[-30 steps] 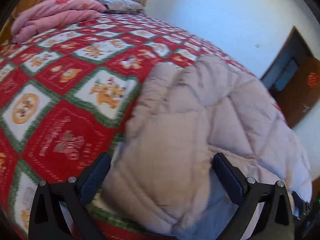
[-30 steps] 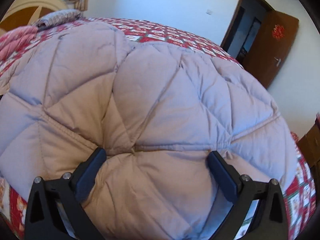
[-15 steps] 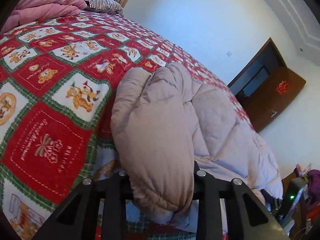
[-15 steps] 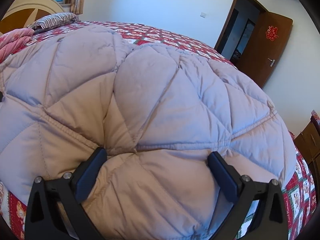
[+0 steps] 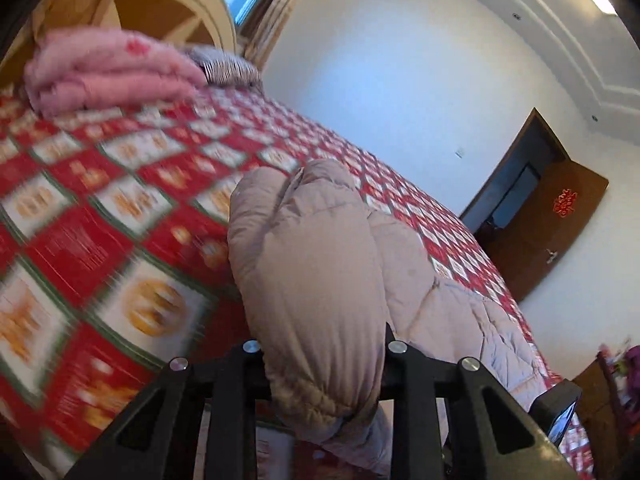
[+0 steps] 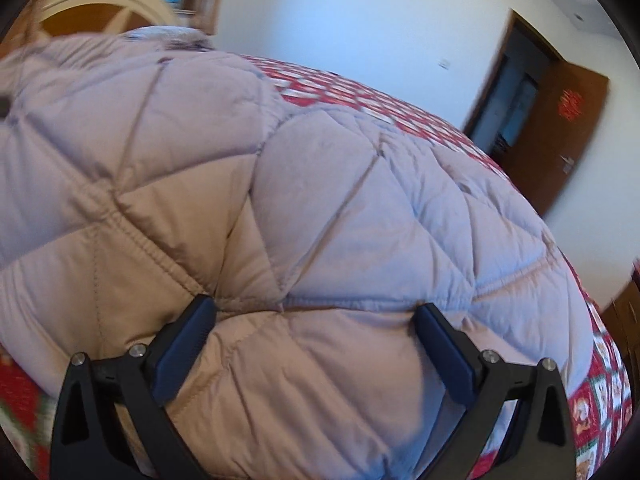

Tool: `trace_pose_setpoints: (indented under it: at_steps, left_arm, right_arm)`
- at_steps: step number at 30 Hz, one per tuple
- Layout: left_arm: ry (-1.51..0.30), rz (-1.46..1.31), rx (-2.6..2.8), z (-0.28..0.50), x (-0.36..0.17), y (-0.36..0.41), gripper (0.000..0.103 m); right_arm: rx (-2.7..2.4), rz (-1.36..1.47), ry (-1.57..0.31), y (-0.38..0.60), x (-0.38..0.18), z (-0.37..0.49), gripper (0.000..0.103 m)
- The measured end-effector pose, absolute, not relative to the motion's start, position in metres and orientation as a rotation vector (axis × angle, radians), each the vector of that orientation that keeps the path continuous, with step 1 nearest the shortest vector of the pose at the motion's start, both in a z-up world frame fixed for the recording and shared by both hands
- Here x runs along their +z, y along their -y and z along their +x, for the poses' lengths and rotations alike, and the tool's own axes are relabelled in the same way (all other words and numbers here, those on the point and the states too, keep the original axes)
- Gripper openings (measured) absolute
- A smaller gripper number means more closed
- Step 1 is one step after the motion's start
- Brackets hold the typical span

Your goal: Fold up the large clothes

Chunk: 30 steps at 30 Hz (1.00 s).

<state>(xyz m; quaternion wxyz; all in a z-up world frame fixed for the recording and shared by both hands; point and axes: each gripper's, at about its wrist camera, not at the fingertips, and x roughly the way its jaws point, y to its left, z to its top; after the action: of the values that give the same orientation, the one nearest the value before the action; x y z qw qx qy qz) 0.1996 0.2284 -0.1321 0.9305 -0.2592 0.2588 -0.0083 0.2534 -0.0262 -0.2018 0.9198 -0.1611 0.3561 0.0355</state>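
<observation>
Bedspread (image 5: 100, 240) carries the coat (image 5: 320, 280), lengthwise toward the door (image 5: 560, 224).

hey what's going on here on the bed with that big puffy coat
A person is folding a quilted puffer coat on a bed covered by a red patterned bedspread, using two hand-held grippers. The left hand-held gripper is shut on a padded section of the coat, likely a sleeve, which looks raised off the bedspread. The right hand-held gripper is open, its fingers spread against the coat's body and gripping nothing. A folded pink blanket lies near the headboard.
</observation>
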Motion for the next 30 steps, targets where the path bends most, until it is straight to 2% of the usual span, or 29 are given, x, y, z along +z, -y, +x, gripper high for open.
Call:
trace_pose_setpoints:
  at_steps: [5, 10, 15, 23, 30]
  left_arm:
    - [-0.473, -0.414, -0.045, 0.191, -0.091, -0.213, 0.026]
    - [-0.382, -0.266, -0.137, 0.198, -0.051, -0.150, 0.026]
    - [-0.352, -0.201, -0.264, 0.219, -0.028, -0.085, 0.026]
    - [-0.445, -0.081, -0.450, 0.264, -0.043, 0.041, 0.026]
    - [-0.560, 0.105, -0.588, 0.254, -0.094, 0.137, 0.026]
  right_arm:
    - [0.241, -0.260, -0.743, 0.038, -0.174, 0.241, 0.100]
    - [0.137, -0.063, -0.668, 0.123, -0.134, 0.234, 0.100]
    - [-0.052, 0.055, -0.700, 0.209, -0.133, 0.248, 0.100]
    - [-0.208, 0.099, -0.787, 0.283, -0.151, 0.243, 0.100]
    - [-0.293, 0.177, -0.819, 0.341, -0.168, 0.238, 0.100]
